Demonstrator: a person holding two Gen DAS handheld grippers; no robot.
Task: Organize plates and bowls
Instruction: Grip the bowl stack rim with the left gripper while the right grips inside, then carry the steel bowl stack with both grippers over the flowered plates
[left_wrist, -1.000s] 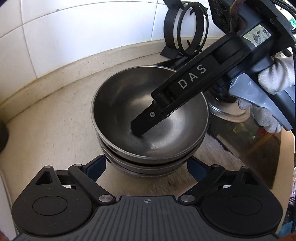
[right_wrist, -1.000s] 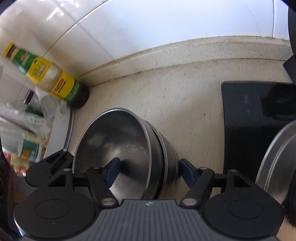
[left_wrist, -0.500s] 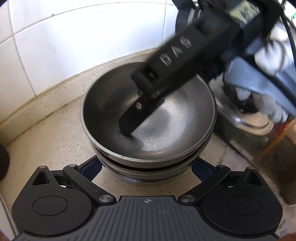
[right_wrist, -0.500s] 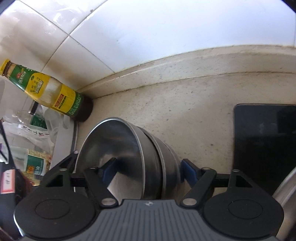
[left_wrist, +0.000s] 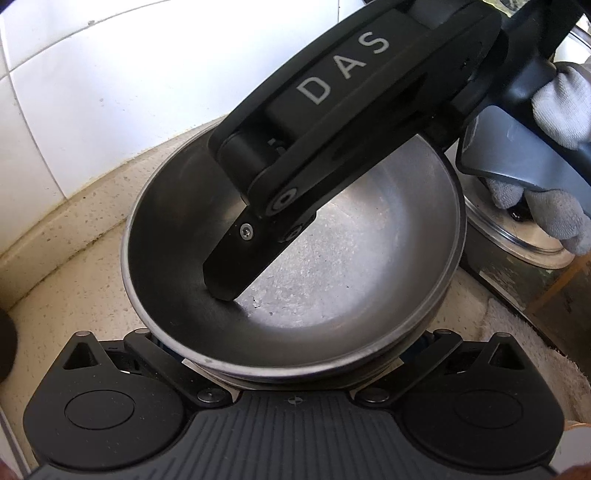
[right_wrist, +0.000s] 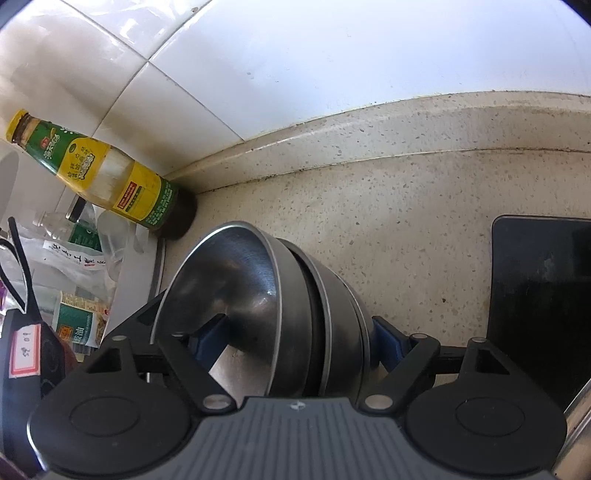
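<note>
2 views differ: only the right wrist shows sauce bottle (right_wrist: 107, 177) beside stacked bowls (right_wrist: 295, 314)

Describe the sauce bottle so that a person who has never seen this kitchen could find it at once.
Start at the white tiled wall and follow it down to the corner where it meets the speckled counter. The sauce bottle stands in that corner, left of the stack of steel bowls that the right gripper holds. Its yellow and green label sets it apart from the clear bottle and packets nearby.

Nested bowls (right_wrist: 295, 306) sit on the counter (right_wrist: 406, 221), bottle (right_wrist: 110, 177) left, by the wall.
</note>
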